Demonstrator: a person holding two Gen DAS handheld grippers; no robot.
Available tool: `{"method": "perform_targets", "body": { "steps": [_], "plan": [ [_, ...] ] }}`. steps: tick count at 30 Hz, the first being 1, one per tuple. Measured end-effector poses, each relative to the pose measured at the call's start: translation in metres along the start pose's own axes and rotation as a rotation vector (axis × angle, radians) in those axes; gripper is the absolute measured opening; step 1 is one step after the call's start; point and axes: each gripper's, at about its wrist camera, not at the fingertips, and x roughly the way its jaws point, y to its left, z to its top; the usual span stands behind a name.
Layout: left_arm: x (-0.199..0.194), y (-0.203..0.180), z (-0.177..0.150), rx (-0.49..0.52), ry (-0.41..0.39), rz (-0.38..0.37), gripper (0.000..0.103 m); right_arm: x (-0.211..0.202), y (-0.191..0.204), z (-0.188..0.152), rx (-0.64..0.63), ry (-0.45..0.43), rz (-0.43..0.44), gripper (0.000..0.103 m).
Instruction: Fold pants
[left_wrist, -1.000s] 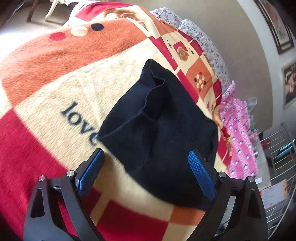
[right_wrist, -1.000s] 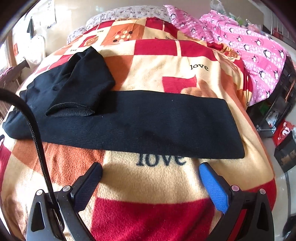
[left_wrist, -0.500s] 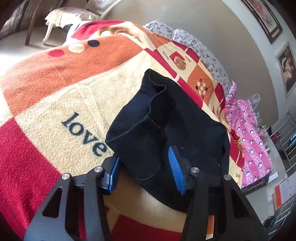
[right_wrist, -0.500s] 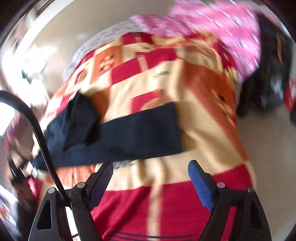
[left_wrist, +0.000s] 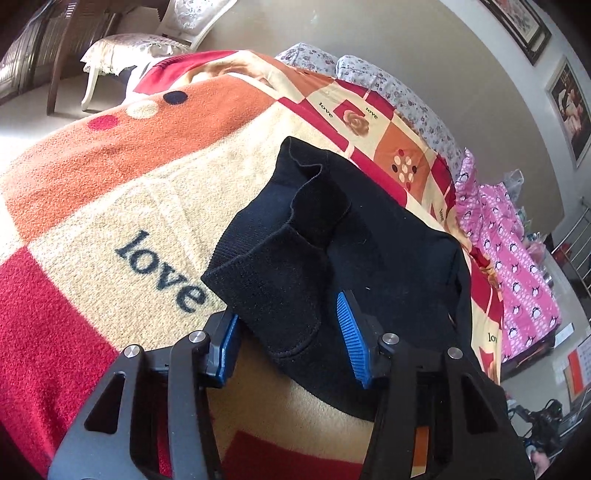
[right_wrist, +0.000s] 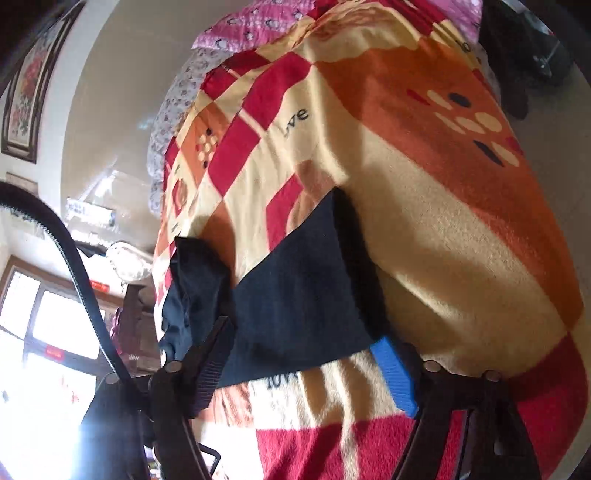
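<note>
A bed under a red, orange and cream blanket (left_wrist: 110, 206) carries the black pants (left_wrist: 388, 258), lying flat with one end bunched. The left gripper (left_wrist: 288, 332) has its fingers partly closed around a raised fold, apparently not yet pinching. The right gripper (right_wrist: 306, 365) hovers wide open at the leg hem. Likely next: both clamp and carry the fabric over.
</note>
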Motion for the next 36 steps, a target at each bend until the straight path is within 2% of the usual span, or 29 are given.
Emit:
{"method": "perform_targets", "body": {
  "steps": [1,4,5,6,7,9,11,15,19,23,26,29,31,32,33,35,36],
  "plan": [
    [-0.001,0.001,0.000,-0.006,-0.002,-0.005,0.049,0.001,-0.002,0.000,0.002,-0.010,-0.007,0.056],
    [-0.002,0.001,0.000,-0.013,-0.003,-0.005,0.049,0.006,-0.004,-0.004,-0.039,-0.031,-0.024,0.033],
    [-0.002,0.000,-0.001,-0.006,-0.006,-0.001,0.049,0.008,-0.004,-0.004,-0.059,-0.035,-0.041,0.019],
    [-0.002,-0.001,-0.001,0.001,-0.008,0.003,0.035,0.008,-0.002,-0.006,-0.104,-0.049,-0.085,0.009],
    [-0.002,-0.001,-0.001,0.006,-0.003,0.021,0.013,0.010,0.001,-0.007,-0.149,-0.057,-0.121,0.007],
    [-0.004,-0.002,0.000,0.002,0.018,0.031,0.009,0.011,0.016,-0.014,-0.282,-0.074,-0.208,0.005],
    [-0.013,-0.006,-0.003,0.032,0.002,0.050,0.009,0.006,0.023,-0.018,-0.319,-0.089,-0.240,0.004],
    [-0.048,-0.012,-0.013,0.088,-0.039,0.070,0.009,-0.012,0.029,-0.024,-0.337,-0.102,-0.225,0.004],
    [-0.079,0.013,-0.016,0.043,-0.040,0.075,0.009,-0.025,0.040,-0.040,-0.378,-0.061,-0.205,0.004],
    [-0.091,0.041,-0.014,0.006,-0.026,0.130,0.009,-0.027,0.037,-0.061,-0.338,0.013,-0.133,0.004],
    [-0.080,0.045,-0.020,0.011,0.028,0.171,0.012,-0.023,0.033,-0.074,-0.338,0.042,-0.135,0.004],
    [-0.079,0.043,-0.027,0.063,0.002,0.212,0.022,-0.018,0.023,-0.075,-0.313,0.032,-0.221,0.004],
    [-0.081,0.045,-0.027,0.079,-0.013,0.223,0.028,-0.025,0.017,-0.068,-0.302,-0.034,-0.391,0.005],
    [-0.083,0.048,-0.026,0.076,-0.020,0.223,0.029,-0.032,0.024,-0.064,-0.332,-0.104,-0.499,0.006],
    [-0.085,0.052,-0.024,0.068,-0.027,0.224,0.032,-0.037,0.036,-0.061,-0.373,-0.152,-0.547,0.007],
    [-0.093,0.059,-0.021,0.038,-0.066,0.258,0.035,-0.036,0.070,-0.065,-0.523,-0.204,-0.542,0.008],
    [-0.097,0.060,-0.019,0.026,-0.088,0.285,0.035,-0.025,0.105,-0.078,-0.700,-0.201,-0.496,0.013]
  ]
}}
